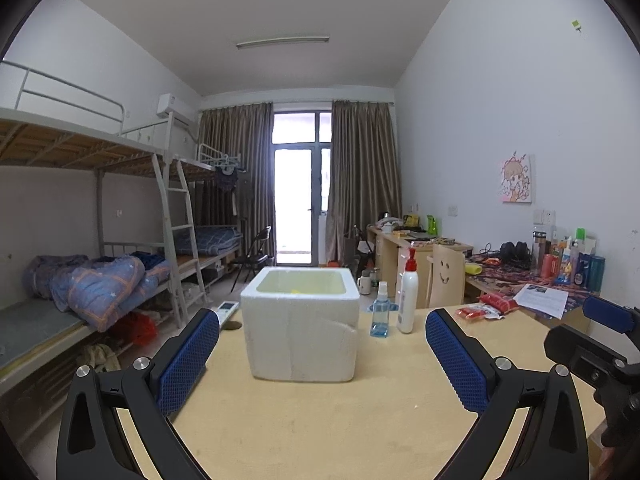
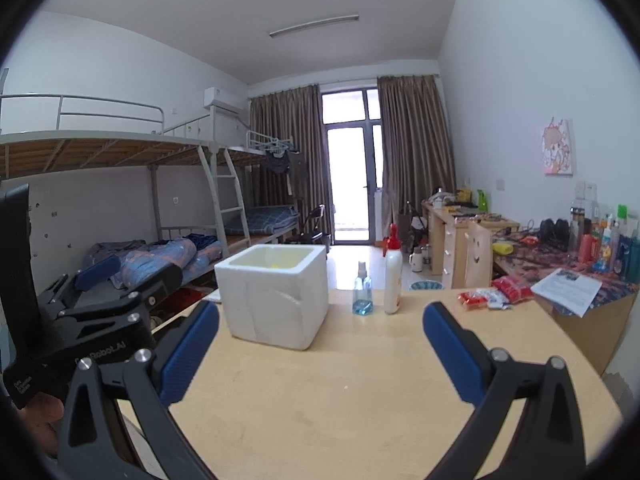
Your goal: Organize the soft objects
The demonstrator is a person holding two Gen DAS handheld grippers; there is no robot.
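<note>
Both grippers, left (image 1: 322, 344) and right (image 2: 320, 336), hover over the pale wood tabletop (image 1: 320, 420) with jaws wide and empty, likely poised before a pick. The white foam box (image 1: 302, 324), blocky and open-topped, sits centrally as the probable bin. Crinkly red packets (image 2: 496, 296) lie far right, beside 2 bottles (image 2: 392, 276).

Daylight pours in through the tall glass balcony door (image 1: 298, 188) at the far end — it is blown out to pure white, and my pale wooden tabletop (image 1: 320, 420) is evenly, softly lit. The long ceiling tube lamp (image 1: 282, 42) looks unlit. Shadows are faint, only a thin one under the white foam box (image 2: 276, 292). Both views bend hard at the edges, with black corners — walls bulge. Focus is sharp in the middle, softer toward the rim.
</note>
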